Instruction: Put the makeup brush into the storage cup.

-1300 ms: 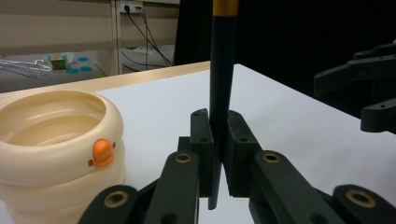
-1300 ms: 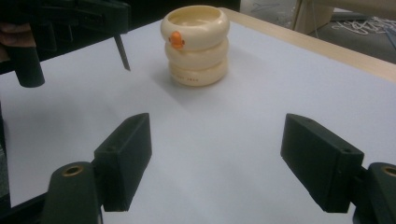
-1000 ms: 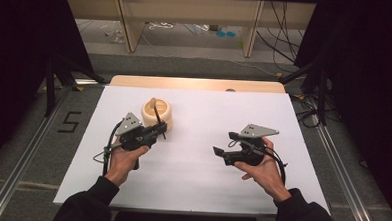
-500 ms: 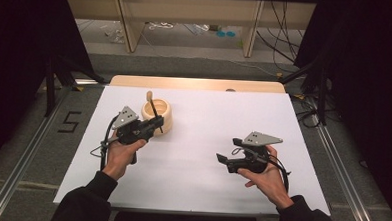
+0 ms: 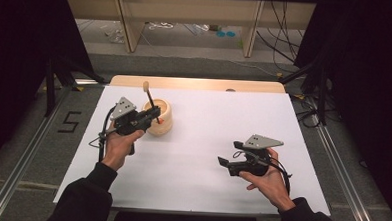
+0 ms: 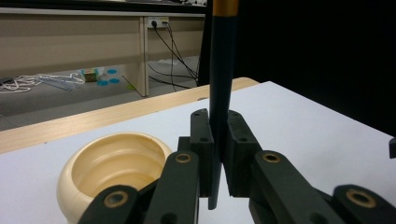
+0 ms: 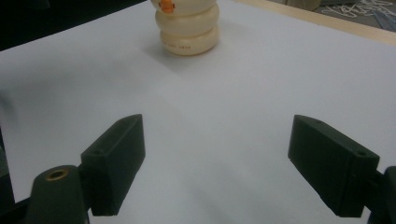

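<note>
We clamp the left gripper (image 6: 218, 154) on a dark stick (image 6: 220, 88) with a tan top, upright just beside the cream bowl (image 5: 159, 117). Well right of the bowl, our right gripper (image 7: 217, 163) hangs spread and unladen above the white table (image 5: 213, 121).

A cream, ribbed, round holder (image 5: 159, 117) stands upright on the white table's left half, near the far edge; its mouth is open and hollow in the left gripper view (image 6: 116, 163), and an orange mark shows on its side (image 7: 166, 6). A slim dark stick with a tan upper part (image 5: 147, 93) is held upright just above and beside the holder, pinched between the jaws of the left gripper (image 5: 151, 113). In the left gripper view the stick's dark shaft (image 6: 219, 93) runs down between the two jaws, a gold band at its top.
</note>
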The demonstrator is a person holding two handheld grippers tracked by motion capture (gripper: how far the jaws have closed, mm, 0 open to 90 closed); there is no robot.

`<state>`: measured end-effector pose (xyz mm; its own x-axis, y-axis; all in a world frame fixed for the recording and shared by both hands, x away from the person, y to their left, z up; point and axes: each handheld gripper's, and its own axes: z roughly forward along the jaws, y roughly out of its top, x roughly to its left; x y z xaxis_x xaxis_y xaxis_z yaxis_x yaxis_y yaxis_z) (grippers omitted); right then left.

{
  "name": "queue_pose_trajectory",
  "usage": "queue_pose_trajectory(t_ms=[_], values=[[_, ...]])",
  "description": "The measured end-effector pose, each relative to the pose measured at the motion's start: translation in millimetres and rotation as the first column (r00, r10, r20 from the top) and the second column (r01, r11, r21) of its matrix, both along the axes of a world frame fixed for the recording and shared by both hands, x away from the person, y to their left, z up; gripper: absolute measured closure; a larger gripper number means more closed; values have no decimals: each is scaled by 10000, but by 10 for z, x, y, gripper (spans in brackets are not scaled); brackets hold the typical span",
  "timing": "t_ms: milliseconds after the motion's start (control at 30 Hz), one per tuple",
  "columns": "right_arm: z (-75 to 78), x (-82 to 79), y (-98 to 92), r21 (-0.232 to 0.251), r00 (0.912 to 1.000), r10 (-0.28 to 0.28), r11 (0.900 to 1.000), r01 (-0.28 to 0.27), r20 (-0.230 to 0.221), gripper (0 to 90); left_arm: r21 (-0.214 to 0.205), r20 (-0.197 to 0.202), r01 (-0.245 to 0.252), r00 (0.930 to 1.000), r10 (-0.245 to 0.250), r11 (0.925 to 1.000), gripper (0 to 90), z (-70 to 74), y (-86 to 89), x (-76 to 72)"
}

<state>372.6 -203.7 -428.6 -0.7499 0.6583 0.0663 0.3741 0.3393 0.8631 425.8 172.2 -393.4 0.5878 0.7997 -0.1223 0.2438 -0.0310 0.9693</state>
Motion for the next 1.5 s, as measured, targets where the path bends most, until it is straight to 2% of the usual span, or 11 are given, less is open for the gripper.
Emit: queue_pose_trajectory(t_ms=[133,367,500,633,933,1100,1300,1367,1500], values=[[2,-1,-7,-79,10000,11,10000,-11,-68,196,130,-8,-175,9998,175,9998,835,-2,19,66],[-12,-2,5,-83,9997,136,9999,-138,-218,199,-37,-72,-425,9991,424,9991,835,11,42,185],[-14,3,6,-147,9998,143,9998,-146,-162,200,68,-1,-467,9989,467,9989,835,18,50,232],[-9,1,-3,-102,9997,80,9999,-82,-216,201,207,-72,-716,9974,717,9972,835,-25,65,305],[-21,8,0,-156,9997,115,9998,-118,-211,203,88,-38,-1150,9933,1151,9933,835,-76,129,417],[-25,7,5,-149,9998,87,9998,-90,-202,204,281,-69,-1344,9909,1347,9905,835,-125,143,476],[-24,9,-2,-161,9997,116,9998,-120,-237,204,280,-78,-1392,9902,1395,9899,835,-160,133,525],[-21,7,-3,-175,9991,171,9997,-178,-391,204,356,-109,-1411,9899,1415,9894,835,-178,118,540],[-28,11,2,-202,9995,158,9997,-163,-257,204,432,-121,-1378,9903,1384,9895,834,-205,102,562]])
